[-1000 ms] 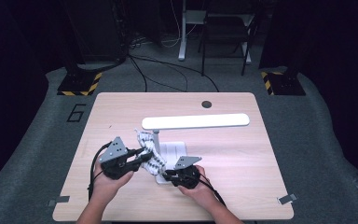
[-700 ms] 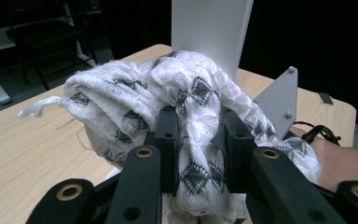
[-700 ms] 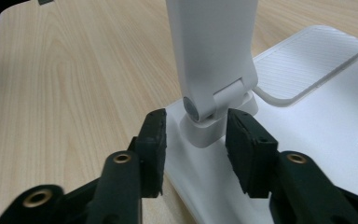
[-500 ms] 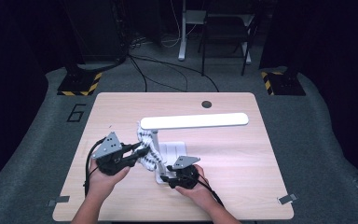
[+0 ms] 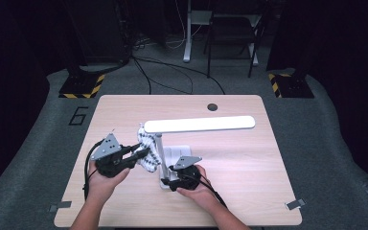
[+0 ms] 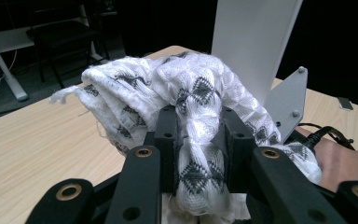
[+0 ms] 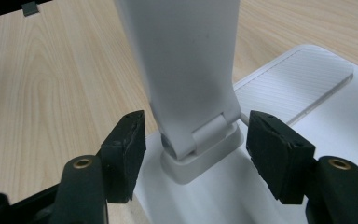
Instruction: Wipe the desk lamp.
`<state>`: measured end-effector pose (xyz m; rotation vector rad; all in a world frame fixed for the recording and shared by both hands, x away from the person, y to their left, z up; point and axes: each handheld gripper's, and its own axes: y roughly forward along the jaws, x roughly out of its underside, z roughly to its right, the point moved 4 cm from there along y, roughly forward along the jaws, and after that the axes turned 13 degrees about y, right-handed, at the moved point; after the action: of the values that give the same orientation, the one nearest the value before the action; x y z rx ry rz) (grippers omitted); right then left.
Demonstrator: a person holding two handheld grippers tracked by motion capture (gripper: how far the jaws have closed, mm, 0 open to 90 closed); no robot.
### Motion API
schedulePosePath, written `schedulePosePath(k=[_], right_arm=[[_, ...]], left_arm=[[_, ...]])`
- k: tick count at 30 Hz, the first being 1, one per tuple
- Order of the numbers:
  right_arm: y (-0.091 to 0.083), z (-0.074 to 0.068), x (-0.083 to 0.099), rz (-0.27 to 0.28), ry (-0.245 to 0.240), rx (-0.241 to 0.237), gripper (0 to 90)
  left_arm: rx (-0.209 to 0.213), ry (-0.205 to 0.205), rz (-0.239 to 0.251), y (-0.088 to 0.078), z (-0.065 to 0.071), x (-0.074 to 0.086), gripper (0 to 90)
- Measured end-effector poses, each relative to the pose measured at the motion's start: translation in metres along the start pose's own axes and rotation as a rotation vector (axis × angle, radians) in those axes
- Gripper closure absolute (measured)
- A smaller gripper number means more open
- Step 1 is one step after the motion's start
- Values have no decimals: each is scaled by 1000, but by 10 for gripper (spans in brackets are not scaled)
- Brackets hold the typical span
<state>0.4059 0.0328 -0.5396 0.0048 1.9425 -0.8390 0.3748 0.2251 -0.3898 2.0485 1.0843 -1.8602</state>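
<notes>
Since our right gripper has just been opening off the lamp post, the left, clamped on the cloth, could tip it wiping.

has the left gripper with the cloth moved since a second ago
Yes. The left gripper, shut on the cloth, has shifted slightly up the table and away from the person, along the lamp post. The lamp base stays put.

A big dark number "6" is painted on the grey carpet floor, just beside the wooden table's far left corner; it looks like a six.
</notes>
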Motion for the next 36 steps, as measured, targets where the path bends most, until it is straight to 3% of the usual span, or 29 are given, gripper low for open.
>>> schedulePosePath(k=[11,12,15,24,36], right_arm=[[6,5,-7,-26,-10,-17,394],[7,5,-8,-23,-27,-28,398],[10,5,-8,-24,-19,-48,408],[15,3,-11,-44,-52,-44,450],[13,-5,-5,-36,-18,-24,453]], left_arm=[[-8,0,-18,-3,-2,9,723],[-14,-2,-22,-4,-2,11,724],[-19,-4,-23,-6,-3,12,723],[-31,-23,-9,-12,-6,17,724],[-29,-50,-9,-7,-4,26,723]])
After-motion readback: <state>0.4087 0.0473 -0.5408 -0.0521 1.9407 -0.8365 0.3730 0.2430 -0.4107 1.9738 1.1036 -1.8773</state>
